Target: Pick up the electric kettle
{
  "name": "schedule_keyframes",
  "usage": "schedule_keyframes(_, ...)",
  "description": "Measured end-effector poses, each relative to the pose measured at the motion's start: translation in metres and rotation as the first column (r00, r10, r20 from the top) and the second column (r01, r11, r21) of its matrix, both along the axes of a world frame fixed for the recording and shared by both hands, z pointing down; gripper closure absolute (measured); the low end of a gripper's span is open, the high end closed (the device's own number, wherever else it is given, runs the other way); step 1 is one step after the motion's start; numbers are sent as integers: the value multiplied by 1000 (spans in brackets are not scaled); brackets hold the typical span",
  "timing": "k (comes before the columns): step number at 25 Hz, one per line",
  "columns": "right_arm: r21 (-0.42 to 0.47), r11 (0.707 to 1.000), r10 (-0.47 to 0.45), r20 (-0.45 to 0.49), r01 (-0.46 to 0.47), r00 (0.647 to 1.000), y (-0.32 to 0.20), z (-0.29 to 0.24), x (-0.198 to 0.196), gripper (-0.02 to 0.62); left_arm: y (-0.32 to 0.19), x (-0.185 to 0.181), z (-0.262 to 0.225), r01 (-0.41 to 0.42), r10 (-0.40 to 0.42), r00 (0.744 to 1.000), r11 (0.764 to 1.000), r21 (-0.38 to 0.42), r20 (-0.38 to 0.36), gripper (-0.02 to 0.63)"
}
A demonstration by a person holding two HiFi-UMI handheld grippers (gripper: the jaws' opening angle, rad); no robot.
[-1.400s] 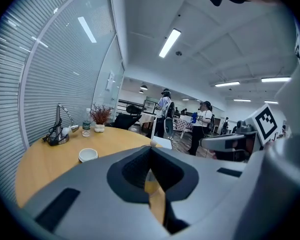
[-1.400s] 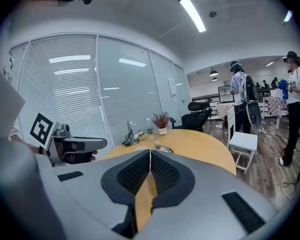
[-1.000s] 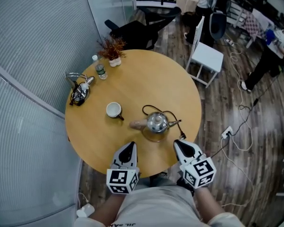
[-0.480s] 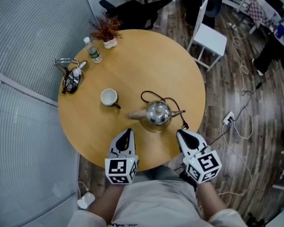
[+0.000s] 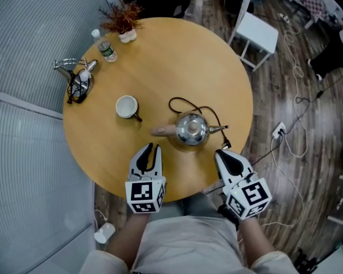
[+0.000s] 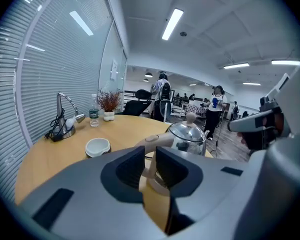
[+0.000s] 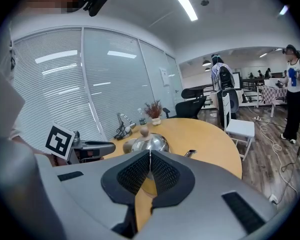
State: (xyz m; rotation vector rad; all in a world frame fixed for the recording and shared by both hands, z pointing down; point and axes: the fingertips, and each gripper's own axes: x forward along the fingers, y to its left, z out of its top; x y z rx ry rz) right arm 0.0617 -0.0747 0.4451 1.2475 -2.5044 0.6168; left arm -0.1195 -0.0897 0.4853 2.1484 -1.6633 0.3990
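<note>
The electric kettle (image 5: 191,129) stands near the near edge of the round table (image 5: 171,61) (its pale handle (image 5: 162,132) points toward the left edge). The left gripper (image 5: 150,149) hovers just short of that handle, its jaws opening with nothing between them. The right gripper (image 5: 223,154) has its jaws together and holds nothing.

The electric kettle (image 5: 191,131) is small and round, of shiny steel, its lid on with a pale knob (image 6: 191,118); it stands upright on the near part of the round wooden table (image 5: 177,61); its tan handle (image 5: 162,132) points left, its spout (image 5: 218,129) right; a black cord (image 5: 171,103) loops on the tabletop behind it.
</note>
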Motion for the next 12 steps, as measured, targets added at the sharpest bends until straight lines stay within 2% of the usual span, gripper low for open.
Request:
schedule_keyframes(8,-29,1000,-5,8,5,1000,-6,14,-3,563,-15,-7,28,34,-32,999,999,-42,43,451)
schedule_keyframes(12,-40,999,0,9,0,1000,-7,19,-3,563,-23,-12,39,62,-59,997,997,-54,54,426)
